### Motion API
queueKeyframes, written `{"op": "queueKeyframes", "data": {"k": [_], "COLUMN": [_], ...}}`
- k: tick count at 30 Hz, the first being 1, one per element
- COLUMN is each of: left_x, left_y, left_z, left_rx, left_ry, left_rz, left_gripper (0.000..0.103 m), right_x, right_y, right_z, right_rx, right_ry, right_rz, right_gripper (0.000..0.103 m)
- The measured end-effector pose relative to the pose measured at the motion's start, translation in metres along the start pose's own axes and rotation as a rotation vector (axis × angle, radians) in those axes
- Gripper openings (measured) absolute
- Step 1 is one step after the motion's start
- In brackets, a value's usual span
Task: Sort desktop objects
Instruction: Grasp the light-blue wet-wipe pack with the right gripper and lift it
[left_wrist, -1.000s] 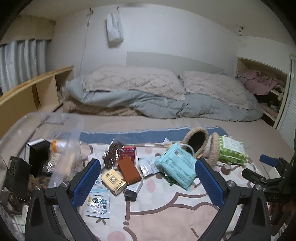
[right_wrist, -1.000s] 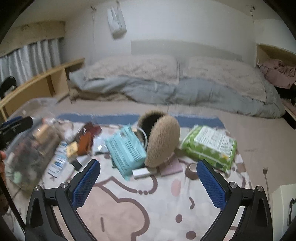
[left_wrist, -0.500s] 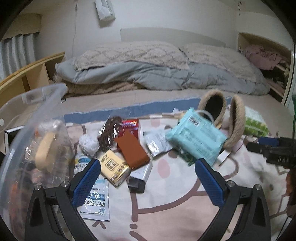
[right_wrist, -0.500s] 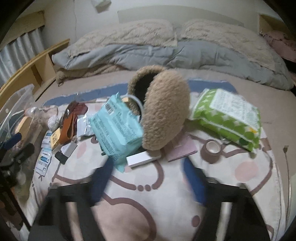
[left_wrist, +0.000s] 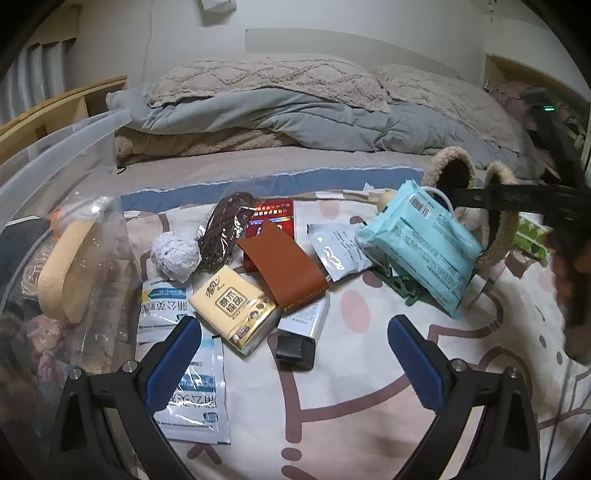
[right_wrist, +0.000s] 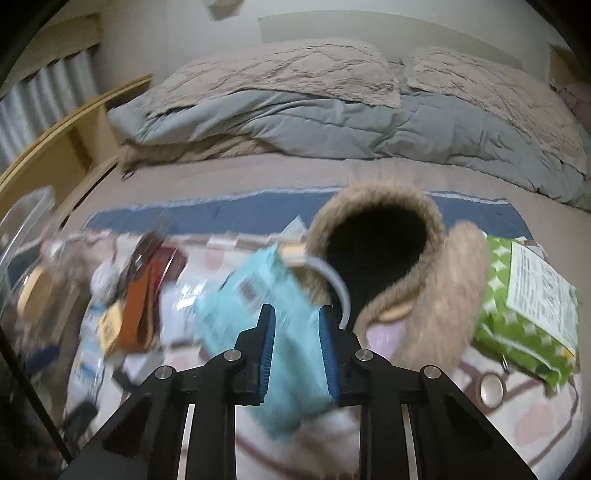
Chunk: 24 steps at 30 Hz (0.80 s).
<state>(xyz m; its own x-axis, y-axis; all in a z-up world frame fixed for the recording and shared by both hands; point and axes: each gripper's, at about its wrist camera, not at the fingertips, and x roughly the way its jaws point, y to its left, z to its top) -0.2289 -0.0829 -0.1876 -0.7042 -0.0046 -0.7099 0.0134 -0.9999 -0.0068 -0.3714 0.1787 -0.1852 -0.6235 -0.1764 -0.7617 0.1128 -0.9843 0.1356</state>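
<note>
R gripper jaws just closed, look clamped on teal wipes pack (blurry) beside furry earmuffs on bed; L gripper jaws wide open, empty, above tissue pack.

The right claw has just closed from wide open onto the teal pack, now between its pads.
</note>
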Motion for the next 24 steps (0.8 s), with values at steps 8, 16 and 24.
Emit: {"op": "queueKeyframes", "data": {"k": [8, 16, 24], "left_x": [0.001, 0.0, -0.011], "left_y": [0.009, 0.005, -0.007], "left_z": [0.005, 0.004, 0.0], "left_rx": [-0.021, 0.005, 0.075], "left_ry": [-0.028, -0.045, -0.082], "left_rz": [-0.038, -0.068, -0.098], "left_gripper": [0.101, 0.101, 0.101], "right_x": [0.045, 0.049, 0.017], "right_y": [0.002, 0.047, 0.047], "right_z": [0.007, -0.046, -0.085], "right_rx": [-0.014, -0.209, -0.151], "right_ry": [0.047, 0.166, 0.238], "right_rz": [-0.026, 0.132, 0.305], "right_gripper": [0.023, 0.023, 0.023]}}
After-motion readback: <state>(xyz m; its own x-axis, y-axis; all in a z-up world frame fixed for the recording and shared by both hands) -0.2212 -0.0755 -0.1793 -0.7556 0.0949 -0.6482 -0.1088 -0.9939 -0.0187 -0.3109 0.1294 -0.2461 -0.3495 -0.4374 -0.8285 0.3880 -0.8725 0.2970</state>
